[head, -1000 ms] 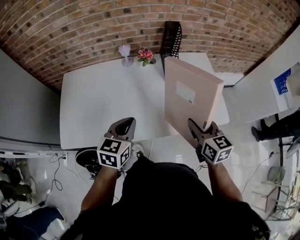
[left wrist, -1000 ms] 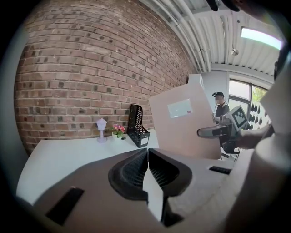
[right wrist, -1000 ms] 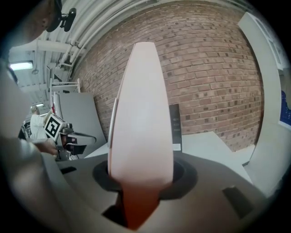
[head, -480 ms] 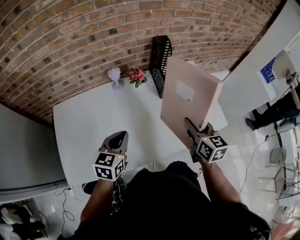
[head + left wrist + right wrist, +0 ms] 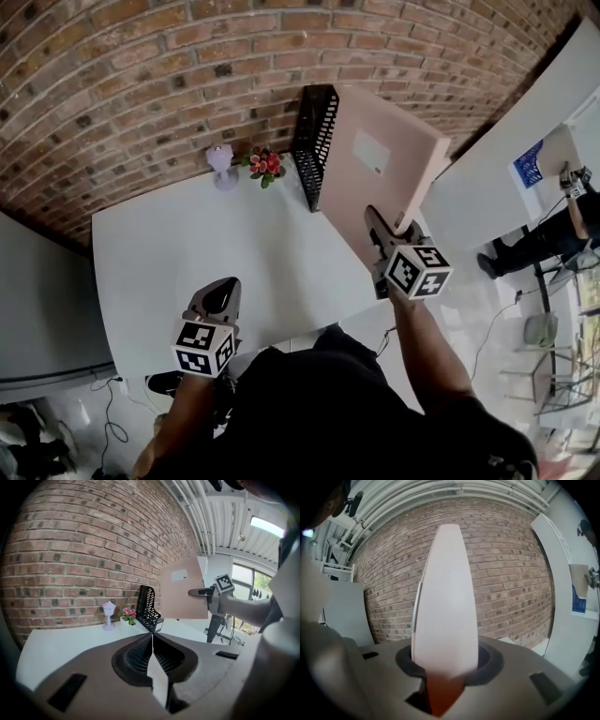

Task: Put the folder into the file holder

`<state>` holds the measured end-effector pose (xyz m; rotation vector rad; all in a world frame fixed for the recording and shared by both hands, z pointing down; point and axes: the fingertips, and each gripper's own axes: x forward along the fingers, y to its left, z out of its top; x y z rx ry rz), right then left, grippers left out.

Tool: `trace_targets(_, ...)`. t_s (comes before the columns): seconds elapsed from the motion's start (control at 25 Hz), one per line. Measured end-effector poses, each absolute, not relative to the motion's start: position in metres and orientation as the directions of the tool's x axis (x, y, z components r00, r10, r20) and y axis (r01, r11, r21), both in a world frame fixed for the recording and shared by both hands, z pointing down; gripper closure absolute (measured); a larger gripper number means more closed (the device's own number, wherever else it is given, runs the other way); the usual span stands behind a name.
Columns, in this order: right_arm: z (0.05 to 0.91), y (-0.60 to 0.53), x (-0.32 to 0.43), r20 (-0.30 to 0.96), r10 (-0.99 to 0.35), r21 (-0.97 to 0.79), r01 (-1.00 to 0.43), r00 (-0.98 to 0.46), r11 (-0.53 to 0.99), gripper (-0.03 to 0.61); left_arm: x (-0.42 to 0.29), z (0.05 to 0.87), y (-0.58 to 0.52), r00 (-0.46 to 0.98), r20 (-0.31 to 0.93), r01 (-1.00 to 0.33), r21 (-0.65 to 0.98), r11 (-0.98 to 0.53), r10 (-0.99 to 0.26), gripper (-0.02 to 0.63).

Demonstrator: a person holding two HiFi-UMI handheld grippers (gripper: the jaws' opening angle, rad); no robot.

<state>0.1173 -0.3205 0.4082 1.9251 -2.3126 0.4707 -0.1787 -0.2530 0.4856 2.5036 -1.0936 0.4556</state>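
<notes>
The left hand-held gripper (image 5: 221, 287) hangs low, jaws together; the right hand-held gripper (image 5: 384, 225) reaches forward, jaws clamped.

- The folder (image 5: 375, 178) is pale pink and thick, with a small white label. It stands on edge in the air at 1 o'clock, and the right gripper (image 5: 373, 217) clamps its near lower edge.
- The file holder (image 5: 312, 131) is black mesh. It stands upright on the white table (image 5: 187, 244) at 12 o'clock, just beside the folder.
</notes>
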Motion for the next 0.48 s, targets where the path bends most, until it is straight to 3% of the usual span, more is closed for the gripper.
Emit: trace_targets(0.48,0.371,-0.431,0.151,0.129,-0.978,-0.143,-0.979,-0.166,0.148,0.405,-0.181,0.485,-0.271,0.520,0.438,-0.853,0.230,-0.468,-0.733,0.607)
